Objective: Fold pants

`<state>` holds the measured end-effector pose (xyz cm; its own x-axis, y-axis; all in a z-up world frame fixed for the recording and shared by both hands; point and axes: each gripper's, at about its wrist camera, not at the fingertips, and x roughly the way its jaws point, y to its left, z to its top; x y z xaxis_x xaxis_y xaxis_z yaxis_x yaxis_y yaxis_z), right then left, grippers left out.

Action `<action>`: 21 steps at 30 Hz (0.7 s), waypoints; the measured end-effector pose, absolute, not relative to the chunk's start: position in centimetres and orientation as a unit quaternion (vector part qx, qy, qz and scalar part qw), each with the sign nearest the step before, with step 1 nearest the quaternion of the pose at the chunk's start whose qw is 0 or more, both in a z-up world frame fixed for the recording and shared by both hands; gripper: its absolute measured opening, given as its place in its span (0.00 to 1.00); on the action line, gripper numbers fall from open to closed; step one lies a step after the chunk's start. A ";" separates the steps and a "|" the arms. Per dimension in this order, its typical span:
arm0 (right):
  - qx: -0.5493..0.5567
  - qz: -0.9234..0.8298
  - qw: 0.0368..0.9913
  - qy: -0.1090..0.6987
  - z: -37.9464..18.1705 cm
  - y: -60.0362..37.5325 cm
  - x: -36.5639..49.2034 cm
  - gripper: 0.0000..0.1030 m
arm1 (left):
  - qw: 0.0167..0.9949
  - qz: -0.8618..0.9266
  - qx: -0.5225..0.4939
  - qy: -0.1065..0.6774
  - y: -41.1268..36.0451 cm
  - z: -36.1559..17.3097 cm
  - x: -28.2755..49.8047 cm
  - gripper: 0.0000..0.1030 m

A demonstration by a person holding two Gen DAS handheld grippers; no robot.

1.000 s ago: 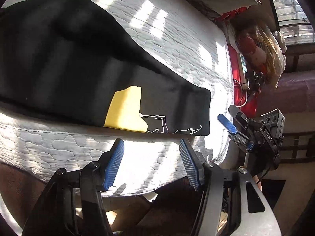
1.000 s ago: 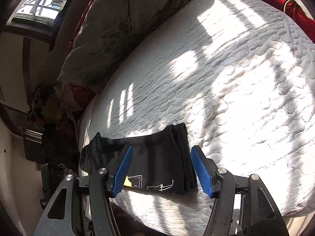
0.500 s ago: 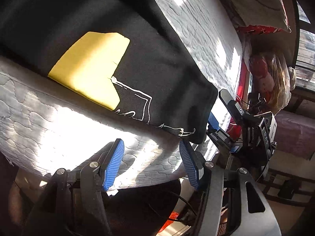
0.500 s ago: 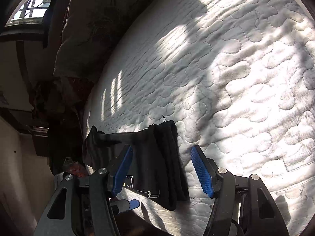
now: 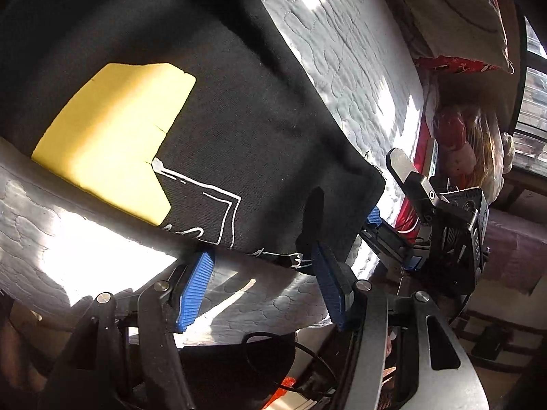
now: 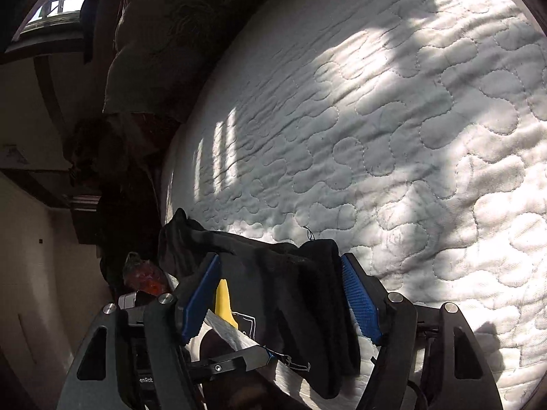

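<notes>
Black pants [image 5: 259, 130] with a yellow patch [image 5: 112, 136] and a white line drawing lie on a white quilted mattress [image 5: 345, 54], their hem end near its edge. My left gripper [image 5: 260, 254] is open, its blue fingertips right at the hem edge. My right gripper [image 5: 383, 184] comes in from the right and stands open astride the hem corner. In the right wrist view the bunched hem [image 6: 290, 290] lies between the open right gripper [image 6: 278, 259], whose pads are not pressing it. My left gripper's finger [image 6: 236, 358] shows low down under the cloth.
A grey flowered pillow [image 6: 164, 34] lies at the head of the mattress [image 6: 410, 136], seen also as the pillow [image 5: 444, 17]. A plastic bag [image 5: 475, 150] and red cloth sit beside the bed. A black cable [image 5: 273, 341] hangs below the mattress edge.
Both grippers have sunk and closed in on the hem end. The left view has rolled. The hem now lies between the right fingers, and the left tips have reached the hem edge.
</notes>
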<state>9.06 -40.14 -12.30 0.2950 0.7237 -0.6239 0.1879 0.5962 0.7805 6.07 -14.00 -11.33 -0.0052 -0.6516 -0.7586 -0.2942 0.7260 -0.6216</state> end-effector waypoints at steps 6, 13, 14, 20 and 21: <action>0.408 0.201 0.689 0.564 -12.9 -41.4 8.6 0.44 | 0.621 -0.143 -0.343 0.690 -14.9 -11.2 6.8 0.60; 0.464 0.205 0.669 0.544 -14.1 -42.4 8.1 0.46 | 0.632 -0.159 -0.352 0.672 -15.4 -10.7 7.8 0.60; 0.457 0.203 0.672 0.546 -14.0 -42.4 8.1 0.44 | 0.631 -0.162 -0.352 0.672 -15.4 -10.9 7.7 0.60; 0.408 0.201 0.686 0.568 -13.7 -41.8 8.2 0.26 | 0.632 -0.166 -0.353 0.670 -15.5 -11.2 7.7 0.59; 0.398 0.195 0.691 0.572 -13.5 -41.5 8.3 0.24 | 0.632 -0.165 -0.350 0.671 -15.8 -11.2 7.8 0.58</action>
